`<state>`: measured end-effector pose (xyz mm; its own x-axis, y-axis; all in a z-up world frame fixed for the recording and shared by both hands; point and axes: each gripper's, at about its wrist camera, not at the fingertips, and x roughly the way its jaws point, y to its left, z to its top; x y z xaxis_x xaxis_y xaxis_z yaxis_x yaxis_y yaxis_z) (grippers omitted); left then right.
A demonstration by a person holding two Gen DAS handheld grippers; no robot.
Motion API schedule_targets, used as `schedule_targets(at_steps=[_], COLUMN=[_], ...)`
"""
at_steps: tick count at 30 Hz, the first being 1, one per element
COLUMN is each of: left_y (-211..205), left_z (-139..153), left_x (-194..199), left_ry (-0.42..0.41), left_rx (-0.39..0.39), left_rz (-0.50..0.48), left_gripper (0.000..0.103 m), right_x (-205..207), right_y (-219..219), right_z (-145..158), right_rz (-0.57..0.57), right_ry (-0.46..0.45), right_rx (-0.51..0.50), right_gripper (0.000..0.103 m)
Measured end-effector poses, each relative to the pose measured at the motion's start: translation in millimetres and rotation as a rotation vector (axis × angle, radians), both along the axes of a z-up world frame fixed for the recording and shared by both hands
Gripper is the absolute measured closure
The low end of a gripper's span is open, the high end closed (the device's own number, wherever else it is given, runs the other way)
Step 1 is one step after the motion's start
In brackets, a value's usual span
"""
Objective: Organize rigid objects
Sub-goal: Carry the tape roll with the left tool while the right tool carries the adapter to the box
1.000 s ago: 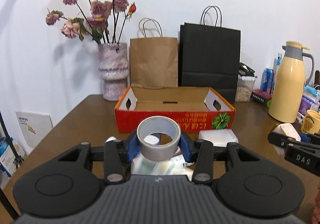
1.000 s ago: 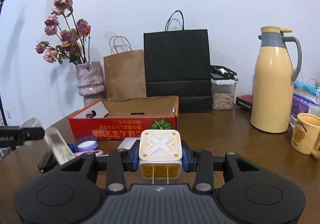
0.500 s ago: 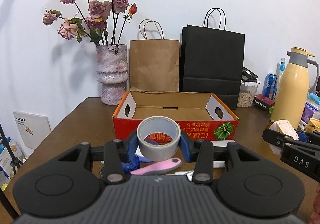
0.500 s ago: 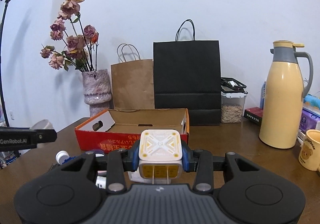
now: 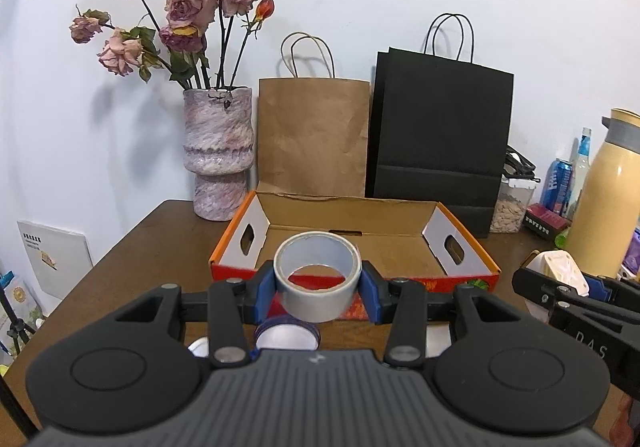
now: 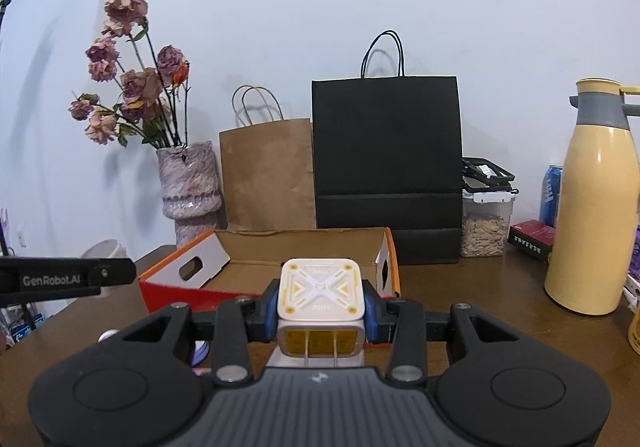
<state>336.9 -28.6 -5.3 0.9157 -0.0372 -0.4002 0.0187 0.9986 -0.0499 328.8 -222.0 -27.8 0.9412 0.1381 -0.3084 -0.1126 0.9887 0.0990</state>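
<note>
At the far left of the counter (image 5: 132, 247) a vase of dried roses (image 5: 218, 151) stands just beside the left end of the open cardboard box (image 5: 352, 243), with a brown paper bag (image 5: 314, 135) and a black paper bag (image 5: 440, 135) behind it. A wide swing on the left could clip the vase and tip it.

The left hand-held gripper (image 5: 318, 289) is clamped partway on a roll of grey tape (image 5: 318, 279), its blue pads pressing the roll's curved sides. The roll hangs near the box's near wall, not yet over the inside. Since the pads meet a round surface, it could likely pivot or slip out if jolted, and a low carry might catch the red front wall.

The right hand-held gripper (image 6: 320, 307) is closed tight on a white and yellow plug adapter (image 6: 320, 291), prongs pointing back toward the camera, near the box's right end. In the left wrist view it sits close on the right, so the two could knock together over the box. The tall yellow thermos (image 6: 596, 207) at the far right is at risk from a wide right swing.
</note>
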Motion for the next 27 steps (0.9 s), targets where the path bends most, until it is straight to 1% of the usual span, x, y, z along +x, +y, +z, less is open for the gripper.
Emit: schedule_targets(at_steps=[16,27], left_y=[-0.1,0.6], left_z=[-2.0,-9.3], left_x=[65.8,105.6], left_ry=[0.011,0.03], left_rx=[-0.035,-0.021], left_rz=[0.047,0.07], left_gripper=[0.059,0.059], right_x=[69.3,116.5], right_y=[-3.6,-1.3], right_z=[2.4,0.1], right_rz=[0.001,0.013], right_ry=[-0.005,0.008], right_rx=[0.01,-0.008], right_gripper=[0.065,0.065])
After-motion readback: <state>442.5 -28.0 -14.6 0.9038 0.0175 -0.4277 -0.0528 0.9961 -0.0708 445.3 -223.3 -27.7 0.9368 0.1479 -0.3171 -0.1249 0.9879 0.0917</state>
